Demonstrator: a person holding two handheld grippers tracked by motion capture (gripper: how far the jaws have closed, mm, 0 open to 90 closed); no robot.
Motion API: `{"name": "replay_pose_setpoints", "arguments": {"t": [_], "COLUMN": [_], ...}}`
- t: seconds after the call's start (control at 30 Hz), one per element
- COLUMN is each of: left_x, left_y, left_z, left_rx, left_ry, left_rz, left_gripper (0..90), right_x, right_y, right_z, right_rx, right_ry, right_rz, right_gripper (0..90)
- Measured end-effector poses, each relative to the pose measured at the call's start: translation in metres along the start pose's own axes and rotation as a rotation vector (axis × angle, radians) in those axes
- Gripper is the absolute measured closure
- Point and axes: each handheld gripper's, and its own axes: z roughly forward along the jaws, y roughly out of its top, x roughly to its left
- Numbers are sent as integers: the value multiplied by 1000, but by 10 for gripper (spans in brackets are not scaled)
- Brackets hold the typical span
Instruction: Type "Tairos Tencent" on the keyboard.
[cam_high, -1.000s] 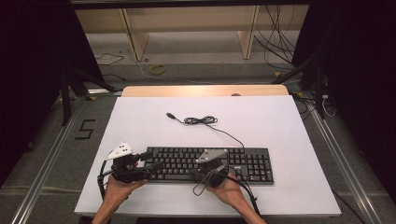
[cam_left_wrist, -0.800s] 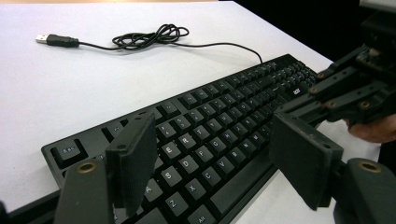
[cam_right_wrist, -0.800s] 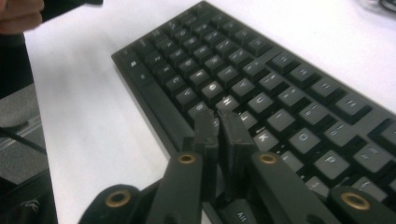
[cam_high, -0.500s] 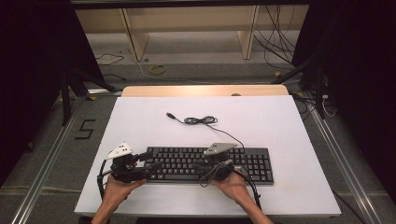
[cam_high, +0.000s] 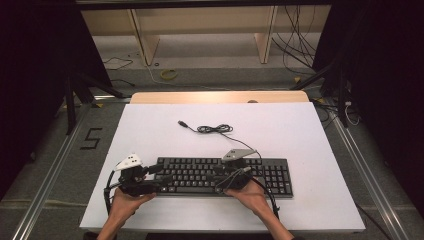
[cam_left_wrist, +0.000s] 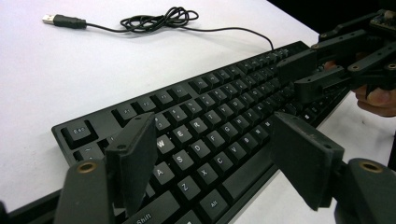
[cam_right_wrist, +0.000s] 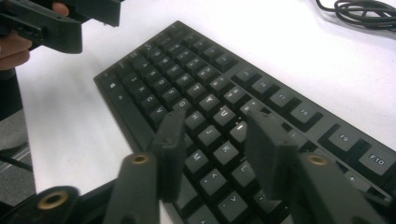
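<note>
A black keyboard (cam_high: 192, 172) lies near the front of the white table (cam_high: 280, 130). Its thin cable (cam_high: 214, 129) coils behind it and ends in a loose USB plug (cam_high: 183, 123). My left gripper (cam_high: 157, 174) hovers at the keyboard's left end, jaws spread wide over the letter keys (cam_left_wrist: 210, 135) with nothing between them. My right gripper (cam_high: 223, 176) sits over the middle keys, pointing left. Its jaws have just been opening and stand apart above the keys (cam_right_wrist: 215, 126), gripping nothing. The right gripper (cam_left_wrist: 317, 74) also appears in the left gripper view.
The table's front edge runs just below both hands. Behind the table stand wooden shelf legs (cam_high: 142, 45) and loose floor cables (cam_high: 300, 55). Metal rails (cam_high: 55, 165) flank the table, with dark stands at either side.
The right gripper has shifted slightly right and farther over the keys. The left gripper and the keyboard have stayed put.
</note>
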Motion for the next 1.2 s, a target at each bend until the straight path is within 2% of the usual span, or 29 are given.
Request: {"name": "replay_pose_setpoints", "arguments": {"t": [0.33,0.63,0.77,0.87,0.97,1.2], "left_x": [2,4,5,6,6,8], "left_y": [-3,-5,-6,-8,-8,-10], "left_z": [1,-1,-2,-2,-2,0], "left_rx": [31,50,59,82,114,187], "left_ry": [11,22,31,54,80,103], "left_rz": [-6,-10,-10,1,14,17], "left_gripper": [314,323,340,382,474,666], "right_x": [-2,1,3,5,6,10], "right_y": [11,22,26,28,29,32], "right_z": [4,13,19,25,31,44], "right_rx": [-8,-4,7,20,35,58], "right_ry": [-2,5,1,-3,-4,7], "right_rz": [16,4,-9,-19,-23,-41], "right_gripper": [486,505,544,586,633,755]}}
